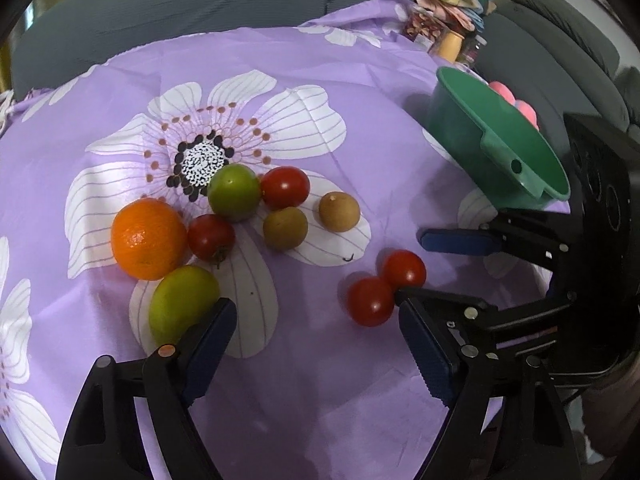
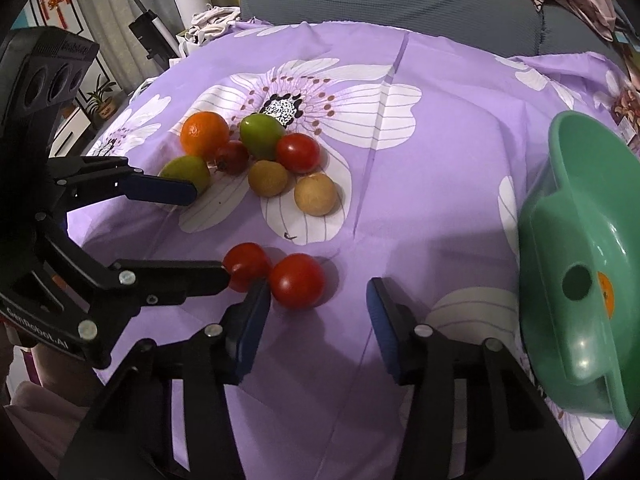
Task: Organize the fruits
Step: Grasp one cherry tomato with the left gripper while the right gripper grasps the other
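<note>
The left gripper [image 1: 316, 312] stood with its fingers spread wide above the purple flowered cloth [image 1: 360, 72], nothing between its pads. A green oval fruit [image 1: 182, 302] lay just beside its left finger, and two red tomatoes [image 1: 386, 292], touching each other, lay just beside the tip of its right finger.

The right gripper [image 2: 318, 296] was partly spread and gripped nothing. The nearer of the pair of tomatoes [image 2: 297, 280] lay just ahead of its left fingertip; whether the pad touched it could not be told. The other tomato [image 2: 246, 266] sat at the left gripper's dark fingertip.

Farther toward the cloth's far edge lay a cluster: an orange [image 1: 149, 239], a round green fruit [image 1: 234, 192], two more tomatoes [image 1: 285, 187] and two brownish fruits [image 1: 339, 212], most of them touching.

A green plastic bowl [image 2: 576, 240] sat near the cloth's right edge, well apart from the cluster, with something orange showing through a hole in its handle.
</note>
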